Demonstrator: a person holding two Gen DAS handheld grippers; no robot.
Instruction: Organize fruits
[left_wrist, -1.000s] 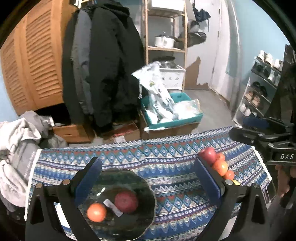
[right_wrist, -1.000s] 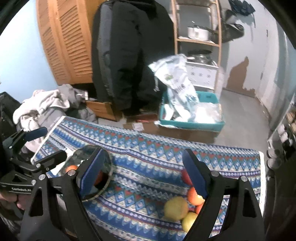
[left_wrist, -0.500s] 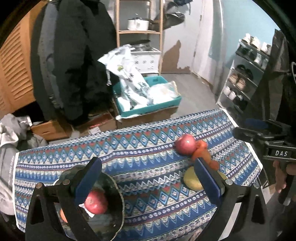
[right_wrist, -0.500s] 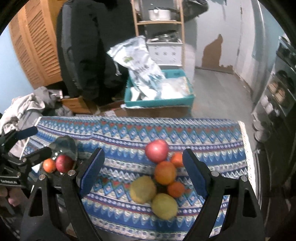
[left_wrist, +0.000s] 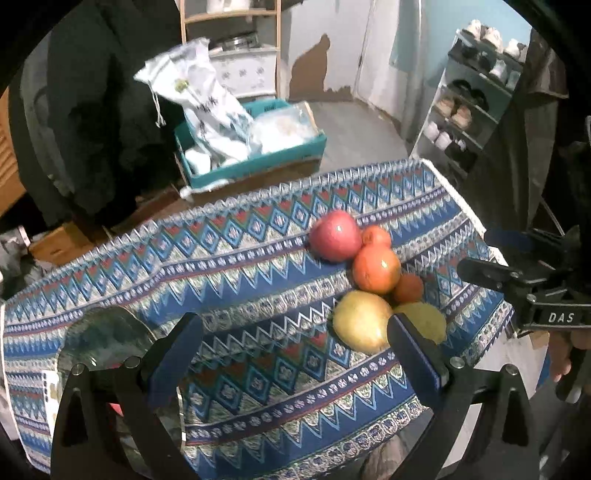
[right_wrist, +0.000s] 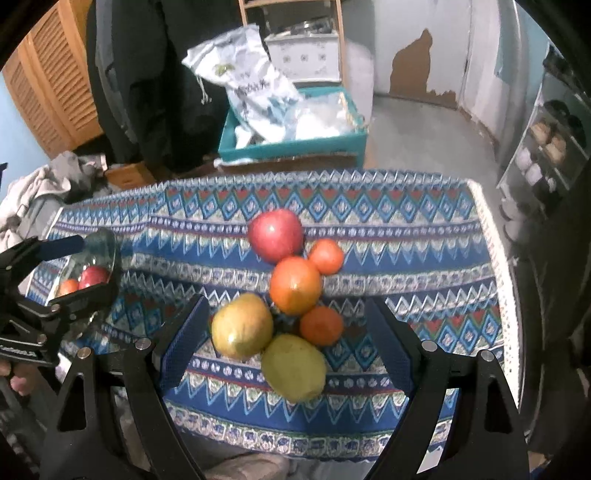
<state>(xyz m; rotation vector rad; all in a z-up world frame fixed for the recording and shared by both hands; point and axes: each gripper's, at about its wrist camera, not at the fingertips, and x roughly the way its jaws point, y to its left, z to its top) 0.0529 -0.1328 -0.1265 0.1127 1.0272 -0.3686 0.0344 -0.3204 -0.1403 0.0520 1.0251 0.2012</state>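
Both my views have swung from the glass bowl (right_wrist: 96, 258) to the fruit pile (right_wrist: 291, 295). Two fruits sit bowled; six wait clustered on the patterned cloth (right_wrist: 406, 236). Right gripper (right_wrist: 284, 339) and left gripper (left_wrist: 295, 343) spread, empty.

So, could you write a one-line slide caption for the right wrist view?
Open right gripper hovers over six piled fruits on patterned tablecloth; glass bowl at left holds two more.

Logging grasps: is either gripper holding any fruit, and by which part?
Nothing is held. The left gripper and right gripper are both open; the fruit pile lies loose on the cloth.
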